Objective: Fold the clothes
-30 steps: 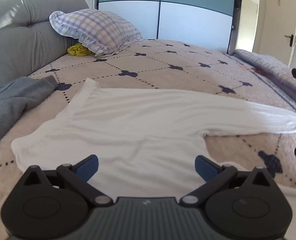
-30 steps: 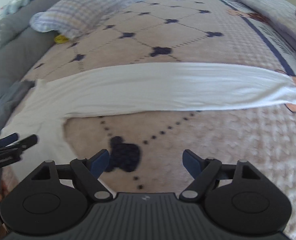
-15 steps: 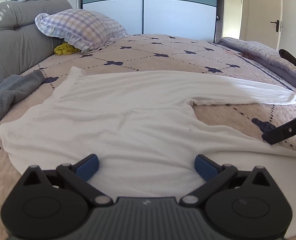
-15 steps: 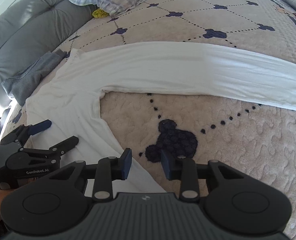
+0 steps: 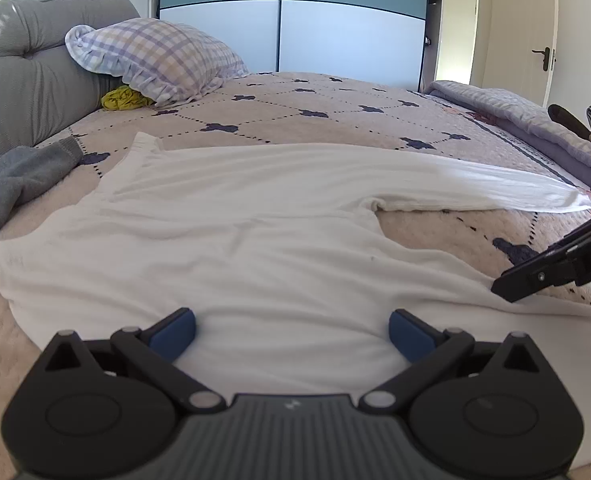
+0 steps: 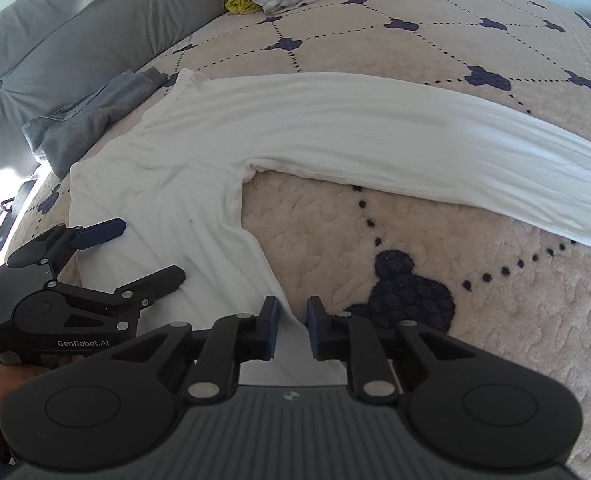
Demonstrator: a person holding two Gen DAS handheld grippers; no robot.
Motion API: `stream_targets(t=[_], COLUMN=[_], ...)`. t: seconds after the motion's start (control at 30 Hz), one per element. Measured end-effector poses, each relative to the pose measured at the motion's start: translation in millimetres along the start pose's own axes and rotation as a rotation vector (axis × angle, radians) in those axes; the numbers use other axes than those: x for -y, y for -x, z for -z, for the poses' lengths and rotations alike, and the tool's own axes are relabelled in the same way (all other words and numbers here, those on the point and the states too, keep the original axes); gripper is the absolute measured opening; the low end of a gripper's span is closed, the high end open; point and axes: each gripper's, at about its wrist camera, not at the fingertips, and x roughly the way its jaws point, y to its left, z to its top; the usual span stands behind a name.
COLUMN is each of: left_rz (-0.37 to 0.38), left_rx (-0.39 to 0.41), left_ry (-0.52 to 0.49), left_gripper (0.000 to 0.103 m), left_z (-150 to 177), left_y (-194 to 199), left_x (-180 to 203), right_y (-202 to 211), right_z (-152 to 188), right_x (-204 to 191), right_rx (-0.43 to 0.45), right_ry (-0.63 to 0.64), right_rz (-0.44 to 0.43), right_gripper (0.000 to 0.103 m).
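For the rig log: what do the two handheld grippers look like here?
Both the left gripper and right gripper have matte black linkage arms with silver pivot pins, round black housings, a ribbed grey body and blue finger pads. The left one's side reads "GenRobot.AI".

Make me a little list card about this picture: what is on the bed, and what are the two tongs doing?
garment: white long-sleeved top lying flat, one sleeve stretched out
surface: quilted bedspread
left tongs: open over the top's body
right tongs: closing, the top's side edge between the pads
other clothes: grey garment beside the top
also there: checked pillow by the headboard
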Motion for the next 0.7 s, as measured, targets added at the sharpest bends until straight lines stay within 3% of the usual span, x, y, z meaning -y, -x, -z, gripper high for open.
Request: stream_targets(t=[0.13, 0.33, 0.47, 0.63, 0.7], left_rz=[0.001, 0.002, 0.004, 0.002, 0.0], left_rx=[0.004, 0.009, 0.011, 0.011, 0.01], left_ry=[0.003, 0.008, 0.011, 0.011, 0.011], left_gripper=[0.103, 0.103, 0.103, 0.103, 0.103], left_z=[1, 1, 1, 1, 1], left_y=[0, 1, 1, 1, 2], left_x=[0, -1, -1, -1, -1], right_y=[-3, 7, -6, -8, 6], right_z=[-1, -11, -9, -9, -7], right_x=[-5, -1, 2, 2, 14], right_rx=[-0.003, 0.076, 0.048, 0.048, 0.098], right_ry=[0.031, 0.016, 0.036, 0.033, -0.039], right_rz=[0.035, 0.136, 0.199, 0.199, 0.179], right_gripper=[0.002, 0.002, 0.002, 0.003, 0.004])
